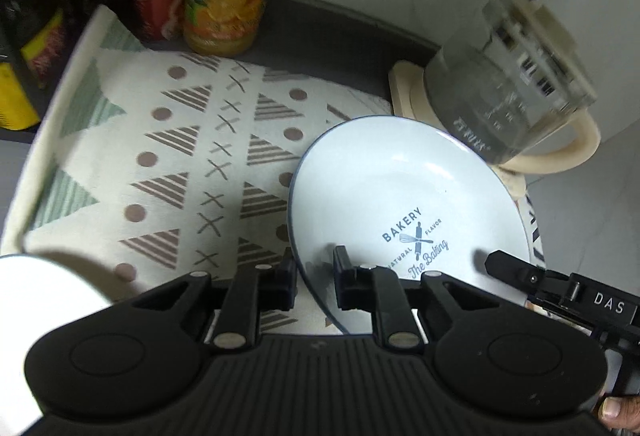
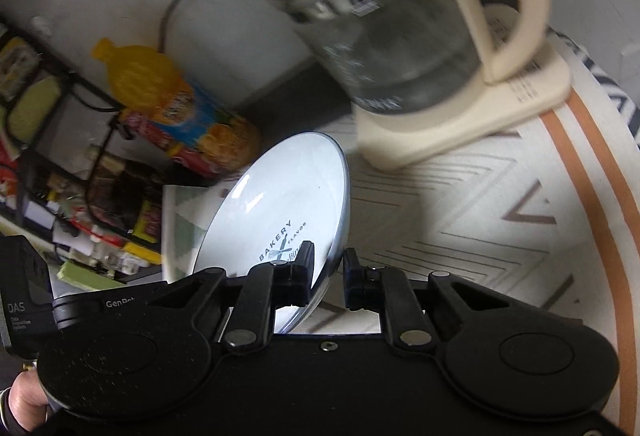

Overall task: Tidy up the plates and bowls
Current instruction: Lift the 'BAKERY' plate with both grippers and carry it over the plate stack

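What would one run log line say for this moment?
left gripper: shut on plate rim | right gripper: shut on plate rim | plate: tilted beside kettle

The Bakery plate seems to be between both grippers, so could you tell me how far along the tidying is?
Nothing looks put away yet. In hand: the Bakery plate, clamped at its rim by the left gripper and the right gripper, tilted above the patterned mat. Left: setting it down, and another white dish at the left view's edge awaits.
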Available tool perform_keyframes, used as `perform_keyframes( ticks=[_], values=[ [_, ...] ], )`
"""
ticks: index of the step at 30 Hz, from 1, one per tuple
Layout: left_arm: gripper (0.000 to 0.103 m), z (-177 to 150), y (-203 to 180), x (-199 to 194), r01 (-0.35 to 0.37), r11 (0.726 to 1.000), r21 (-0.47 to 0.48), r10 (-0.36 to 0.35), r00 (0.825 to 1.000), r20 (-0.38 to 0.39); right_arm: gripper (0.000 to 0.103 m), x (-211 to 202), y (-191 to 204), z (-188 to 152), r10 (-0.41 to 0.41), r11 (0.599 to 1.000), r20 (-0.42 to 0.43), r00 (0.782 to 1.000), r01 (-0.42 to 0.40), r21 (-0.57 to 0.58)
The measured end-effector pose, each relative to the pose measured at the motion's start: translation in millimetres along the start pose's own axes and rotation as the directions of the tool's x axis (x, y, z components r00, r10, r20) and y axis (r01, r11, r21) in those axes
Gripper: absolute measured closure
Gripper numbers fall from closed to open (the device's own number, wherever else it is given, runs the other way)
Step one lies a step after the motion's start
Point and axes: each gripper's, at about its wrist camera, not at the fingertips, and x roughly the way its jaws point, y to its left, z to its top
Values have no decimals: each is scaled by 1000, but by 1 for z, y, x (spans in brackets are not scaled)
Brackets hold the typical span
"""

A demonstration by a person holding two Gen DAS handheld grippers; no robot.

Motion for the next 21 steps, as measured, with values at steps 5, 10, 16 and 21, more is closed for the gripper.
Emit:
perform_keyframes(
  ticks=[5, 10, 16, 21],
  values=[
    [86, 0, 10, -29, 1, 1000, -11, -1, 999, 48, 88, -4, 25, -4, 16, 1000, 26, 1000, -15, -20],
    [87, 1, 26, -51, 11, 1000, -14, -10, 997, 82, 88, -6, 52, -16, 26, 999, 48, 999, -24, -45],
    [87, 0, 54, -77, 8, 1000, -8, -7, 995, 104, 88, 0, 84, -35, 29, 999, 60, 998, -27, -41],
    [87, -4, 82, -97, 23, 1000, -10, -22, 993, 113, 88, 7, 107, -56, 11, 999, 66, 998, -8, -39]
  ],
)
